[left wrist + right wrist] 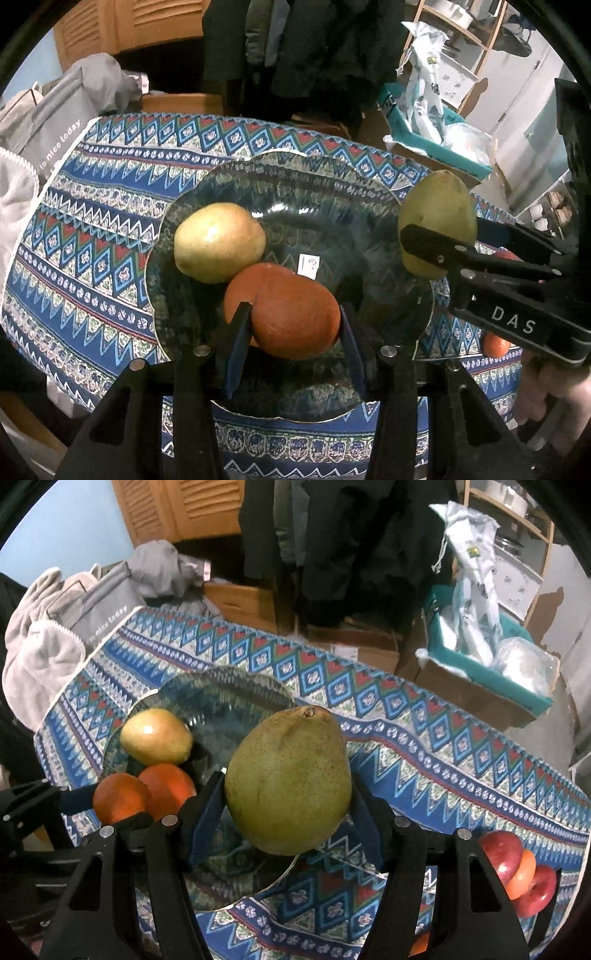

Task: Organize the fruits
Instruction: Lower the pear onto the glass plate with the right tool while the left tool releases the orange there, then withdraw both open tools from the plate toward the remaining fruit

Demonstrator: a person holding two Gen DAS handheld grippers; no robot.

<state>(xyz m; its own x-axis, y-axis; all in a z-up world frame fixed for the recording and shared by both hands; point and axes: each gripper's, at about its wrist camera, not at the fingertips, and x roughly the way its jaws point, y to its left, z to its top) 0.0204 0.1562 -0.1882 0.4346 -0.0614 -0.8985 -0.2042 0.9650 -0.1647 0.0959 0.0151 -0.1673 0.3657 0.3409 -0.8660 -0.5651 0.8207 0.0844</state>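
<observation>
A dark glass plate (295, 177) lies on the patterned cloth. On it sit a yellow apple (219, 242) and an orange (240, 291). My left gripper (291, 328) is shut on a second orange (295, 312) and holds it over the plate's near side. My right gripper (286, 812) is shut on a green pear (288, 779) and holds it above the plate's right rim (284, 871). The pear also shows in the left wrist view (437, 206), clamped in the right gripper. The apple (155, 734) and both oranges (122, 801) also show in the right wrist view.
Red apples (498, 849) and an orange fruit (522, 873) lie on the cloth to the right of the plate. Grey clothes and a bag (55, 122) lie at the table's far left. A cardboard box with a teal liner (480, 686) stands beyond the far right edge.
</observation>
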